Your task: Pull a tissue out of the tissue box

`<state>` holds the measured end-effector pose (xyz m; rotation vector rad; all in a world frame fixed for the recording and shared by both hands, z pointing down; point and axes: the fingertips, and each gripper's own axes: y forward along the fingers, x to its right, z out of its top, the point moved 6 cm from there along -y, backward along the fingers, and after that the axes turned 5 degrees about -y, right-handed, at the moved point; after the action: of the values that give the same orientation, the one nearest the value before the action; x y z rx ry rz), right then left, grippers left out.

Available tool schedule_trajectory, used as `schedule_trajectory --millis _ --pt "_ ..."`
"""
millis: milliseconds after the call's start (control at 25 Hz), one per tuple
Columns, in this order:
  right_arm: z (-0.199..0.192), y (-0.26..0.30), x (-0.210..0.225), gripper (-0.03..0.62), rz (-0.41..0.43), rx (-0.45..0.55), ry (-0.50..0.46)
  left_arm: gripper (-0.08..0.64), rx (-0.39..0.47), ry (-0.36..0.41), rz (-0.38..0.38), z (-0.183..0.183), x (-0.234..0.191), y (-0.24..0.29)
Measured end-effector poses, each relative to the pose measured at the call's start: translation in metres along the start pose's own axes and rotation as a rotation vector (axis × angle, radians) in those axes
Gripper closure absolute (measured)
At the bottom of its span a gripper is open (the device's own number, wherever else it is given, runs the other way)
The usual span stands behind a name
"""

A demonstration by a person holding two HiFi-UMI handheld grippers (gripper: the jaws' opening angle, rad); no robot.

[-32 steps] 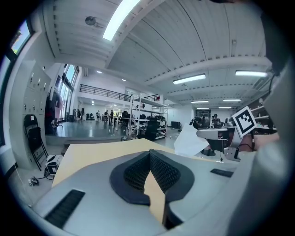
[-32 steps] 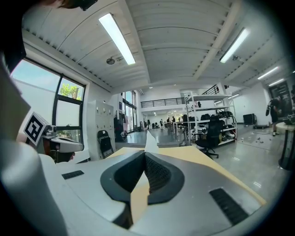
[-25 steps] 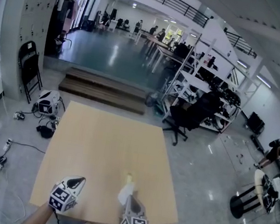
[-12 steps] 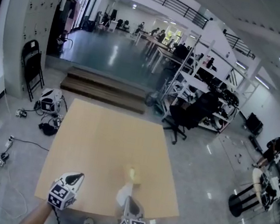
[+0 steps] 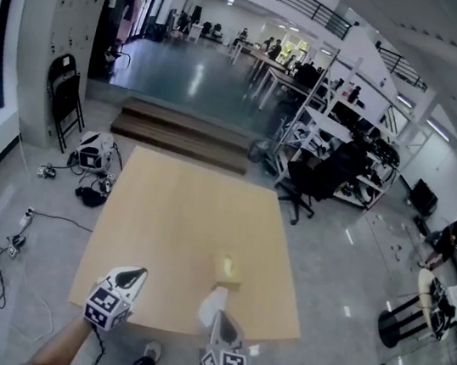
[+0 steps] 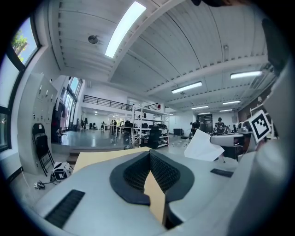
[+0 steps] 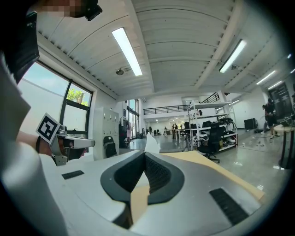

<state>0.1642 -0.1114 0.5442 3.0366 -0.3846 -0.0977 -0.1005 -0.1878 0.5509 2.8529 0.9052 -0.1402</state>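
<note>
A small yellowish tissue box (image 5: 227, 269) sits on the tan table (image 5: 181, 213), toward its near edge. My right gripper (image 5: 220, 316) hovers just in front of the box, shut on a white tissue (image 5: 209, 304) that hangs clear of it. In the right gripper view the tissue (image 7: 151, 143) pokes up from between the closed tips of my right gripper (image 7: 145, 155). My left gripper (image 5: 137, 274) floats to the left over the table edge, shut and empty. In the left gripper view its tips (image 6: 150, 153) meet, and the tissue (image 6: 203, 146) shows off to the right.
Beyond the table stand low steps (image 5: 184, 138) and a black office chair (image 5: 319, 183) beside metal shelving. A folding chair (image 5: 63, 95), a bag (image 5: 92, 150) and cables lie on the floor at left. A black stool (image 5: 400, 321) stands at right.
Both grippers have drawn back toward the table's near edge. The tissue has travelled with the right gripper and now sits farther from the box.
</note>
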Motion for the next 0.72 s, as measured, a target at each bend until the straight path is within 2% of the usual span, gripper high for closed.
schedule_trajectory --millis 720 --pt "-0.0076 -0.001 -0.0034 0.584 0.029 -0.002 0.007 0.552 -0.001 0.023 0.009 0.0054 0.0097 -0.0093"
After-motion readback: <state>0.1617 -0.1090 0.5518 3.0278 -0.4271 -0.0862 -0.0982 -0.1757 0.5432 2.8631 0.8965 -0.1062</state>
